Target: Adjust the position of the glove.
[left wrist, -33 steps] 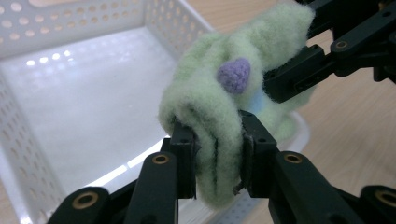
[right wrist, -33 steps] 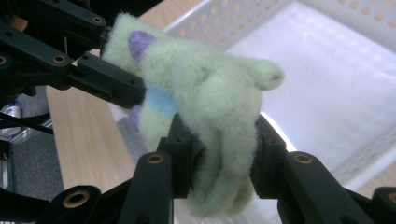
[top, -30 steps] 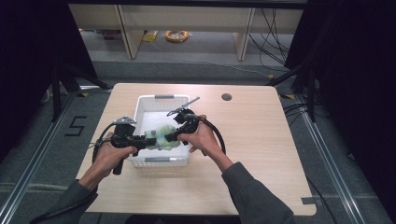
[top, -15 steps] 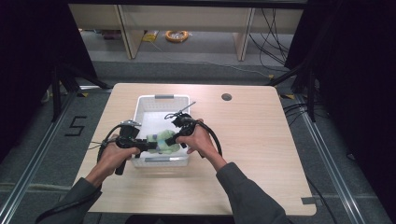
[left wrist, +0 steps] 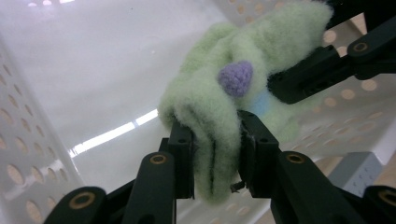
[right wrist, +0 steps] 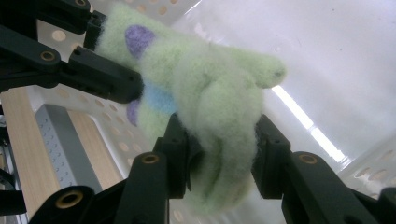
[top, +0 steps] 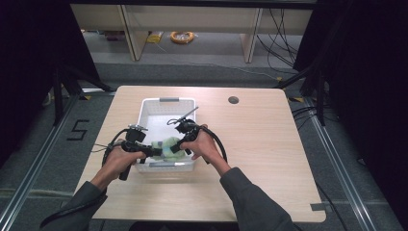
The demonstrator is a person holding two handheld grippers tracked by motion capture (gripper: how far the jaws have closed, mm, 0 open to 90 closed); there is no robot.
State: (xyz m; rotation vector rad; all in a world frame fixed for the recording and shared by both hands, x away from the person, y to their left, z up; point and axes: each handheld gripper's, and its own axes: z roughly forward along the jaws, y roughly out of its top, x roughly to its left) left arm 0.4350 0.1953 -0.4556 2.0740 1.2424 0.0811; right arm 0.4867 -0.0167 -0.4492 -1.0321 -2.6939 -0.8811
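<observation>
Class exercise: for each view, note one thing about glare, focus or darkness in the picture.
High view: table evenly lit, surroundings dark. Left gripper view: bright glare streak on the basket floor, fuzzy green cloth fairly sharp, nearest jaws soft. Right gripper view: glare streak again, far basket wall washed out.

One sign can be read: a dark figure "5" marked on the grey floor, at about nine o'clock from the table, just off its left edge. Nothing else in the pictures carries readable text.
</observation>
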